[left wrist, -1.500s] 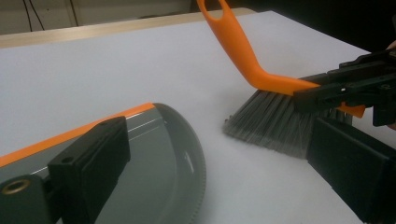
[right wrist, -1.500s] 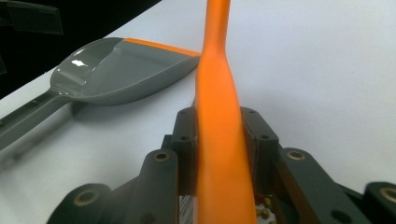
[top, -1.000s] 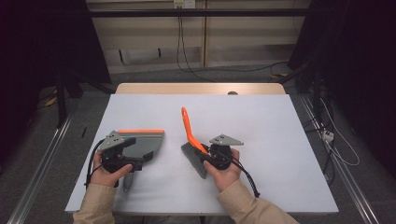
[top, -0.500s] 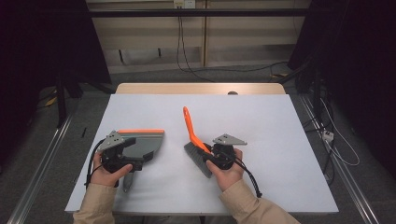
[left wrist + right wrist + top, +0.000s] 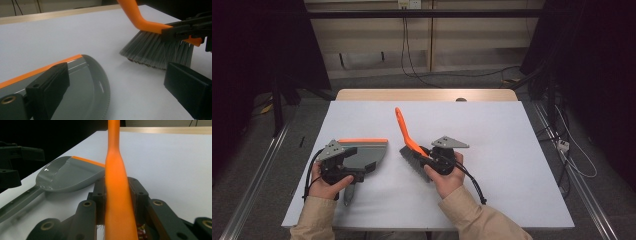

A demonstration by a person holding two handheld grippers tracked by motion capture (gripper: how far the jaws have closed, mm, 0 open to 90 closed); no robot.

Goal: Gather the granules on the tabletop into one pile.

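The right tool (image 5: 424,154) clamps the orange plastic hand brush with grey bristles (image 5: 408,144) at its handle's base, bristles on the white bench (image 5: 512,150). Light and stiff, the handle looks slippery. Left of it, the left tool (image 5: 357,170), jaws apart, straddles the smooth grey plastic dustpan with orange lip (image 5: 364,152).

Glossy grey plastic dustpan (image 5: 67,175), smooth orange plastic brush (image 5: 408,142) with stiff bristles, matt white table (image 5: 492,125).

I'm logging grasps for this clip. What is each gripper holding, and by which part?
The right gripper clamps the brush by its orange handle, near the bristles. The left gripper is open over the dustpan.
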